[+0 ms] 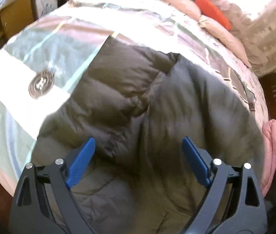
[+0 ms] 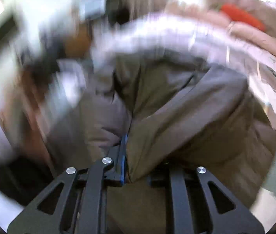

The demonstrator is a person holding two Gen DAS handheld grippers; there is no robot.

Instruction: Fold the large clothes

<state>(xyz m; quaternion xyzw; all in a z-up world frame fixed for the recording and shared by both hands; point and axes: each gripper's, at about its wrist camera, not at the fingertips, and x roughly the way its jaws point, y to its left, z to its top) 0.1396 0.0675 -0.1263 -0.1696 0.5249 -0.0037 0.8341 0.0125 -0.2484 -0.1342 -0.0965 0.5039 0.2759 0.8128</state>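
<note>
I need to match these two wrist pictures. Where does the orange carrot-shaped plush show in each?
Left wrist: orange plush upper right, on the pink bedding.
Right wrist: orange plush upper right, blurred.
Shared landmark: the olive puffer jacket fills the middle of both.

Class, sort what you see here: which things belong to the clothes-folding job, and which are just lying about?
Part of the job:
- padded jacket
- left gripper, open above it
- right gripper, shut on jacket fabric

Just lying about:
- orange carrot toy
- striped bedcover
- pink quilt
</note>
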